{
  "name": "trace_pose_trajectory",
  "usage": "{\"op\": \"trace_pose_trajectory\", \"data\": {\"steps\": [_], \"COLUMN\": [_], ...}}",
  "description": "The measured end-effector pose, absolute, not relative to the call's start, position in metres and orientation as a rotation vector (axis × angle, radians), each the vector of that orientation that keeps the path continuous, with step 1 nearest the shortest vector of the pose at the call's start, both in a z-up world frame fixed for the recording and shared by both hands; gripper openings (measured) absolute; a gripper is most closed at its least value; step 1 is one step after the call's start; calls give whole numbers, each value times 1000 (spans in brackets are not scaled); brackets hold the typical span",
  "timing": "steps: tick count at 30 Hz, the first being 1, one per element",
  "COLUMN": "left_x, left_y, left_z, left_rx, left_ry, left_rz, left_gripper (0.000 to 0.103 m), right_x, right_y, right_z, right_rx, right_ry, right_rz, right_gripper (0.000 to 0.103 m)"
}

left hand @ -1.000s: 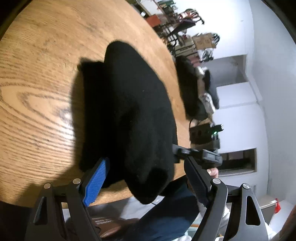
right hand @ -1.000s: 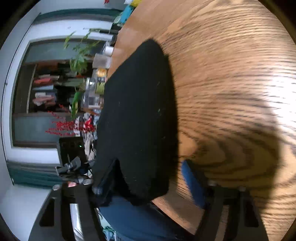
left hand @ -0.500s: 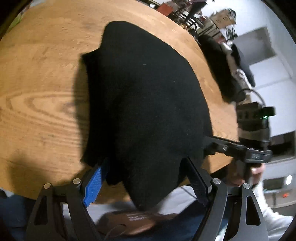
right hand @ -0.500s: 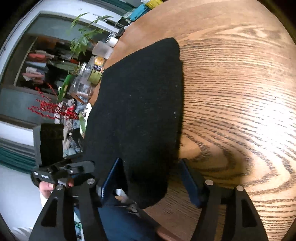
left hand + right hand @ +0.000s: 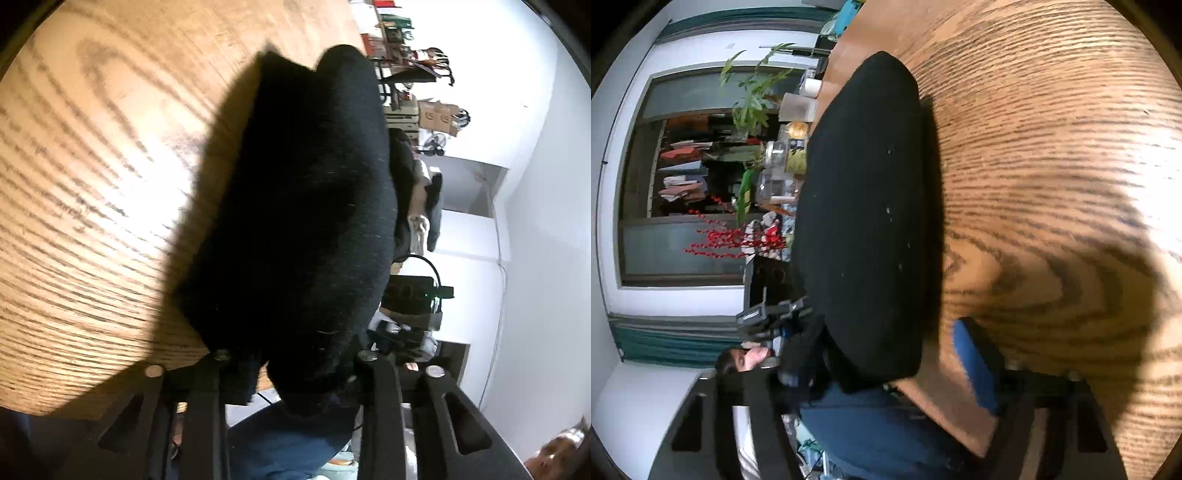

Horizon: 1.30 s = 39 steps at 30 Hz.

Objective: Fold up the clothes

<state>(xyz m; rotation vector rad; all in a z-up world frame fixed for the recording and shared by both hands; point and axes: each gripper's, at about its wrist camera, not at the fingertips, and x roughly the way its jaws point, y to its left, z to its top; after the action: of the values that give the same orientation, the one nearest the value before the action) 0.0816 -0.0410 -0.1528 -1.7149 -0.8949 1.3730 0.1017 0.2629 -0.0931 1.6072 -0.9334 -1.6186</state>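
The left gripper (image 5: 291, 354) has just been closing, and its fingers (image 5: 364, 356) now pinch the near hem of the black garment (image 5: 306, 206) where it spills over the worktop's near edge; the cloth hides the pads, so how deep the bite goes is hard to judge. The right gripper (image 5: 886, 362) has narrowed a little but is not gripping: its blue finger (image 5: 973, 363) stands clear over bare wood beside the garment's near corner, and the other finger is lost behind dark cloth.

The garment lies along the near edge of the worktop (image 5: 1052, 147), its lower end hanging off toward the person's jeans (image 5: 871, 424).

The likely trouble is an uneven lift. With only one corner held, pulling would drag the cloth askew and bunch it. A shallow pinch on thick, soft fabric could also slip, letting the overhanging end slide off the edge.

The worktop is glossy oak-grain wood with strong glare. Beyond its far edge are jars (image 5: 775, 173), a leafy plant (image 5: 753, 99) and red berry sprigs (image 5: 735, 240) on one side, and white walls with cardboard boxes (image 5: 437, 114) on the other.
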Motion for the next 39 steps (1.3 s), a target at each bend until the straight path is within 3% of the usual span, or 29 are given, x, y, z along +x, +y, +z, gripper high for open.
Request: {"op": "trace_pose_trajectory", "data": {"steps": [1,3,4,6,7,8,12,15,19,21,22,23,26,30,33,35,39], "left_x": [82,84,86,88,91,95,84,62,36,31,30,29,29,36,39,41,42], "left_y": [-42,-37,-36,-38,-35,-32,-19,-14,-8,-6,-7,-8,3,7,29,49,95], "left_z": [-152,-141,-130,-104,-85,-66,-21,-20,-52,-61,-63,-64,-58,-44,-43,-44,-44], "left_rx": [-1711,-1705,-1702,-1676,-1634,-1588,-1519,-1539,-1698,-1724,-1727,-1731,-1719,-1676,-1694,-1699,-1684], "left_ry": [-885,-827,-763,-643,-569,-494,-283,-172,-190,-232,-259,-289,-322,-291,-279,-226,-90], "left_rz": [1372,1415,1477,1596,1662,1723,1887,1991,1965,1949,1940,1929,1908,1919,1865,1845,1822], "left_gripper": [35,42,55,80,82,82,82,82,82,82,82,82,82,82,82,82,82], "right_x": [101,103,106,112,114,117,114,93,75,66,63,59,58,69,80,79,77], "right_y": [259,249,248,246,248,253,272,267,247,243,240,237,251,288,309,319,326], "right_z": [-95,-88,-80,-60,-50,-39,-13,-27,-61,-69,-70,-75,-70,-38,-22,-27,-30], "right_rx": [1610,1613,1611,1594,1581,1564,1520,1630,1688,1638,1627,1635,1641,1629,1638,1654,1682], "right_ry": [-924,-797,-730,-554,-478,-436,-385,-448,-607,-689,-691,-665,-662,-502,-314,-365,-416], "right_rz": [-1621,-1689,-1731,-1853,-1931,-1996,-2107,-2057,-1873,-1820,-1805,-1775,-1790,-1939,-2032,-2018,-2038], "right_gripper": [40,33,32,44,69,82,92,92,94,93,81,61,44,44,53,63,66]}}
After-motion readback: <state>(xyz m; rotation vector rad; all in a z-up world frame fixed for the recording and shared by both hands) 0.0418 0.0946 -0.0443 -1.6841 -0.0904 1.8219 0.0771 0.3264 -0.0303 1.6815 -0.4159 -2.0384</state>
